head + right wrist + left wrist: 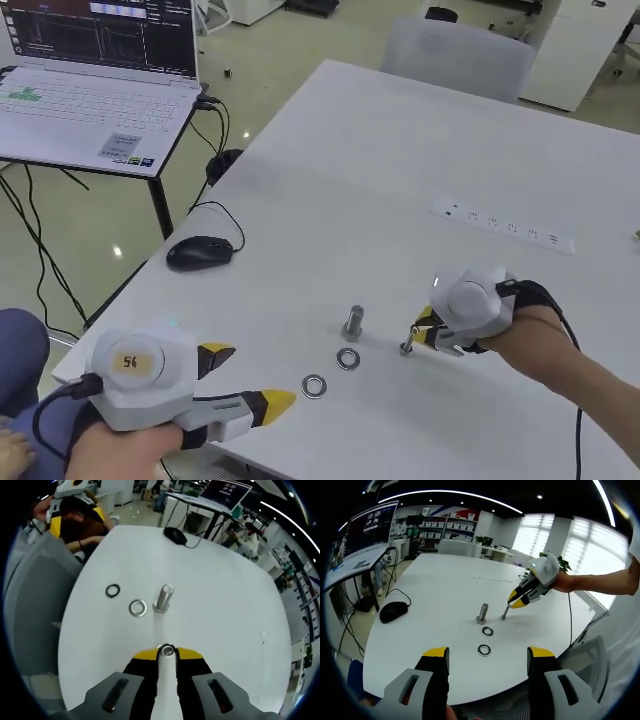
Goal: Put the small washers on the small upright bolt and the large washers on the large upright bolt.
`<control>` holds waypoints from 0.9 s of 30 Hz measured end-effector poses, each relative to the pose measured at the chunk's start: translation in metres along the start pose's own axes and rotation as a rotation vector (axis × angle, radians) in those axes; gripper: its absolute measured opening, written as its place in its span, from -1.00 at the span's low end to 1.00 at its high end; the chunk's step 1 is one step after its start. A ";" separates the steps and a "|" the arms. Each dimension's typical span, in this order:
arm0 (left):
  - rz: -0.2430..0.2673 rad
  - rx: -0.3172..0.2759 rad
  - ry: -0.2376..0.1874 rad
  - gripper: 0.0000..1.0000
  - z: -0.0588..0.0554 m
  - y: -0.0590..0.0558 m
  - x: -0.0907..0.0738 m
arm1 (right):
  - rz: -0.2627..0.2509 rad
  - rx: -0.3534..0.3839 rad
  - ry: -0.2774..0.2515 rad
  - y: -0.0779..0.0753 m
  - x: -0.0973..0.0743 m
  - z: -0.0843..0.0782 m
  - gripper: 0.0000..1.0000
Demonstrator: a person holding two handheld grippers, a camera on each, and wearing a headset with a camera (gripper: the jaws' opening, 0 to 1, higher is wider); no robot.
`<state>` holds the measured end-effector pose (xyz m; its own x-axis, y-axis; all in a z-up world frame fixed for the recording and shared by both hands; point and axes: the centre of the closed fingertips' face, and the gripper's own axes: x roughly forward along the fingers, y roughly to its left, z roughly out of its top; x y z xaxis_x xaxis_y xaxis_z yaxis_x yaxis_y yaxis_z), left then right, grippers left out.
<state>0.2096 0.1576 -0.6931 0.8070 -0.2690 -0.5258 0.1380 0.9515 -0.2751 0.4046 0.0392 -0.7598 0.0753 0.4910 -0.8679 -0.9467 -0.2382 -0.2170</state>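
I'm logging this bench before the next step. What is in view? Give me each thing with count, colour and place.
table: one, white, under everything
large bolt: one, grey metal, upright mid-table
small bolt: one, grey metal, right of the large bolt
washers: two, metal, flat in front of the large bolt
mouse: one, black, corded, near the table's left edge
power strip: one, white, far right of the table
laptop: one, pale, open on a stand to the left
chair: one, grey, at the far side
left gripper: grey, yellow tips, open, at the near edge
right gripper: grey, yellow tips, jaws close together at the small bolt's top
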 end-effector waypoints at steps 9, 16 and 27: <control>0.000 -0.003 -0.001 0.24 0.000 0.000 0.000 | 0.007 -0.003 0.012 0.000 0.001 -0.001 -0.73; 0.003 -0.002 -0.001 0.25 -0.001 0.002 -0.001 | 0.015 -0.006 0.021 0.000 0.004 -0.002 -0.73; 0.001 0.005 0.000 0.25 0.001 0.001 0.000 | 0.027 0.000 0.028 0.000 0.006 -0.003 -0.73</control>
<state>0.2100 0.1584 -0.6924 0.8069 -0.2679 -0.5265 0.1398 0.9525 -0.2704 0.4059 0.0397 -0.7665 0.0587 0.4606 -0.8857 -0.9484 -0.2512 -0.1935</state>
